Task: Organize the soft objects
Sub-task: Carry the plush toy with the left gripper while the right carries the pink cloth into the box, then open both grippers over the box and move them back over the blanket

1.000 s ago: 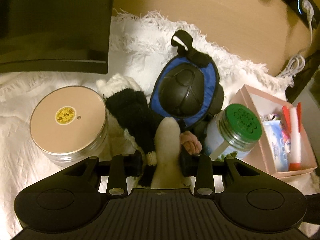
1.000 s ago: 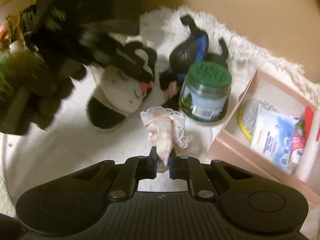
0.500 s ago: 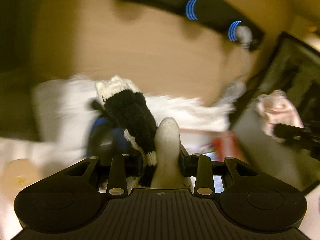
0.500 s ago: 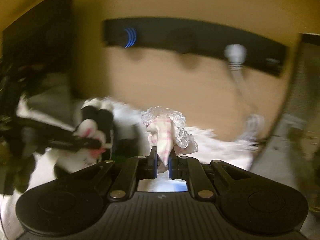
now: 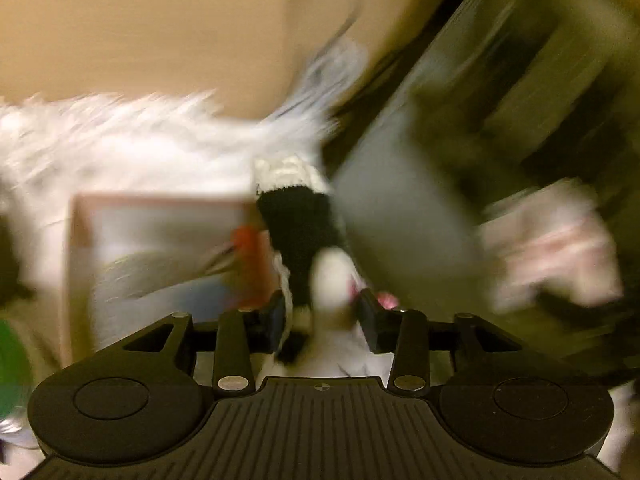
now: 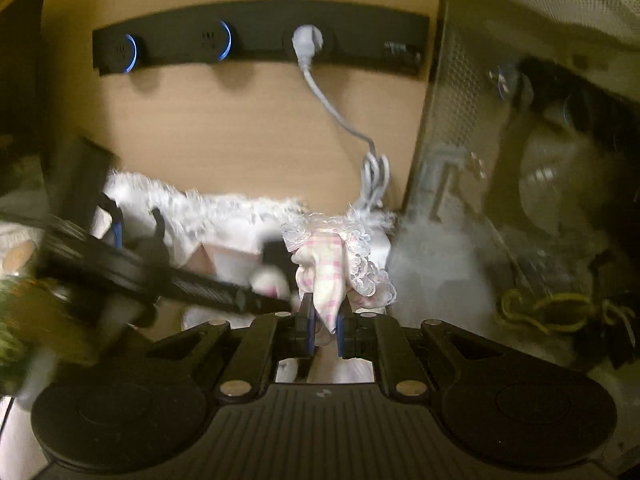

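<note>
My left gripper (image 5: 322, 314) is shut on a black and white plush toy (image 5: 300, 232) and holds it in the air; the view is blurred. My right gripper (image 6: 323, 326) is shut on a pink checked cloth with white lace trim (image 6: 332, 264), also lifted. The left gripper's arm (image 6: 160, 276) with the plush toy (image 6: 270, 276) shows just left of the cloth in the right wrist view. The pink cloth (image 5: 552, 240) shows blurred at the right of the left wrist view.
A pink open box (image 5: 80, 240) sits on the white fluffy cloth (image 5: 120, 148). A grey mesh bin (image 6: 520, 160) stands at the right. A black power strip (image 6: 260, 40) with a white plug and cable is on the wooden wall. A green-lidded jar (image 5: 12, 364) is at far left.
Both grippers lifted their soft items off the white cloth and swung right, toward the grey mesh bin. The jars and blue and black toy have left the left view.
</note>
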{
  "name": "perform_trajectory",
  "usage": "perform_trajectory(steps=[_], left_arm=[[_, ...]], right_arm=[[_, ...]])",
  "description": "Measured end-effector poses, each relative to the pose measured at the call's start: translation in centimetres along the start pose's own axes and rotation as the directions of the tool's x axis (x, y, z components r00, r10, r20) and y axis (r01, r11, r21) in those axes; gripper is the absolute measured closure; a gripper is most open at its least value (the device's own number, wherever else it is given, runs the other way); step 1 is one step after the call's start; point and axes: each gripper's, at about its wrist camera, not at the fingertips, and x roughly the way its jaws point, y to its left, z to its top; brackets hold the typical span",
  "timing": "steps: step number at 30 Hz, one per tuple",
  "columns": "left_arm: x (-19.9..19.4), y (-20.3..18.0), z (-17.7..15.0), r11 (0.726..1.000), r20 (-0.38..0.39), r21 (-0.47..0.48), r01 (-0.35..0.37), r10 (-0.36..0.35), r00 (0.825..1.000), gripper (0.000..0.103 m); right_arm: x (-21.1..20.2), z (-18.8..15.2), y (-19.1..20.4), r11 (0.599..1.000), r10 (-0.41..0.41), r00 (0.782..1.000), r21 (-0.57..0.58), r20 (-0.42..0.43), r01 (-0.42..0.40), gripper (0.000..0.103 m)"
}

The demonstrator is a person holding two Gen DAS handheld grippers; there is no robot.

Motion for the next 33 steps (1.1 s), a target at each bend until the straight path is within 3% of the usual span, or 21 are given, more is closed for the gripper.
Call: perform_trajectory(steps=[1,2,6,9,13,18,21,24,28,30,31,33], left_arm=[[1.0,0.1,-0.7,0.995,0.001,0.032,-0.095,0.095,0.995,0.056],[1.4,0.3,-1.0,0.990,0.018,0.045,-0.136,0.135,0.991,0.056],[0.9,1.9,-1.1,0.993,0.017,-0.051,-0.107,0.108,0.994,0.059],[-1.1,1.9,-1.3,0.992,0.054,-0.047,-0.119,0.121,0.991,0.059],[-5.2,2.1,-2.9,0.991,0.125,-0.099,-0.087,0.099,0.987,0.059],[-11.7,2.6,-6.5,0.984,0.179,-0.116,-0.134,0.154,0.972,0.059],[-15.0,3.6,-9.8,0.963,0.183,-0.128,-0.238,0.258,0.948,0.059],[-17.6,5.4,-12.3,0.921,0.161,-0.193,-0.339,0.370,0.915,0.059],[-20.8,8.4,-14.6,0.863,0.149,-0.319,-0.391,0.453,0.879,0.059],[-21.8,9.4,-15.4,0.848,0.139,-0.347,-0.401,0.469,0.872,0.059],[-22.0,9.8,-15.7,0.843,0.134,-0.359,-0.401,0.472,0.871,0.059],[-22.5,10.5,-16.2,0.836,0.124,-0.377,-0.399,0.472,0.873,0.059]], right_arm=[[0.0,-0.2,-0.2,1.000,0.002,1.000,-0.003,-0.004,-0.002,0.093],[-0.1,-0.5,-0.5,1.000,0.004,1.000,-0.007,-0.005,-0.004,0.093],[0.0,-0.7,-1.0,1.000,0.017,1.000,-0.007,0.000,-0.017,0.093],[0.3,-0.4,-0.7,0.999,0.037,0.999,0.006,0.003,-0.037,0.093],[1.7,1.0,0.3,0.988,0.146,0.989,0.054,0.000,-0.146,0.093],[6.6,3.3,3.3,0.933,0.337,0.938,0.164,-0.078,-0.322,0.093],[11.7,3.1,5.6,0.889,0.421,0.879,0.292,-0.224,-0.352,0.093],[16.4,1.4,8.7,0.902,0.408,0.833,0.307,-0.373,-0.305,0.093],[19.1,-0.8,12.0,0.937,0.345,0.816,0.225,-0.464,-0.268,0.093],[20.0,-1.9,12.9,0.940,0.338,0.793,0.222,-0.508,-0.258,0.096],[19.7,-2.0,13.1,0.944,0.326,0.810,0.208,-0.487,-0.256,0.095],[19.4,-2.1,13.8,0.953,0.302,0.820,0.151,-0.485,-0.262,0.096]])
